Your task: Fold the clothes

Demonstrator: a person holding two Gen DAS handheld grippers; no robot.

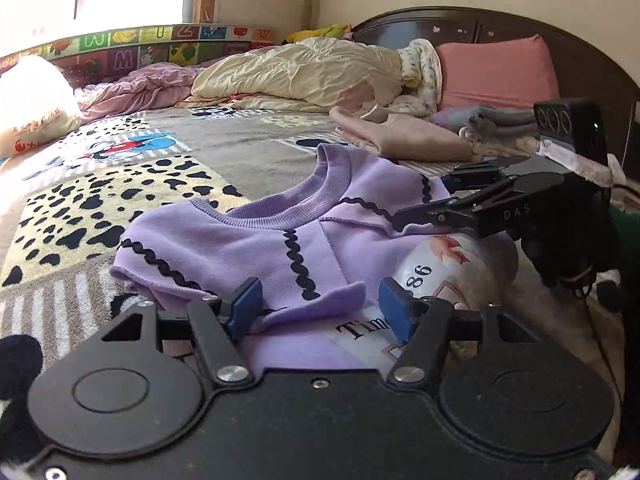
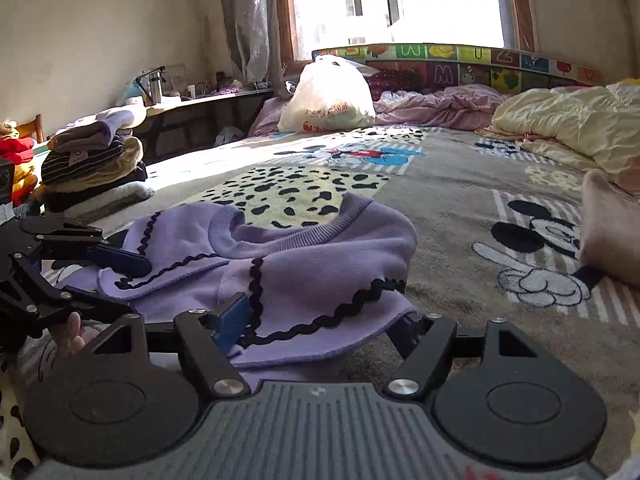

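A lilac sweater with black wavy trim lies crumpled on the bed, collar up. A white print reading "Time" and "86" shows on its front. My left gripper is open, its blue pads on either side of a fold at the sweater's near edge. My right gripper comes in from the right, over the sweater's shoulder. In the right wrist view the sweater drapes across my open right gripper and hides its right pad. The left gripper sits at the left, jaws apart over the fabric.
A patterned blanket covers the bed. A beige garment, a cream quilt and a pink pillow lie by the dark headboard. A stack of folded clothes sits at the bed's far left, near a white bag.
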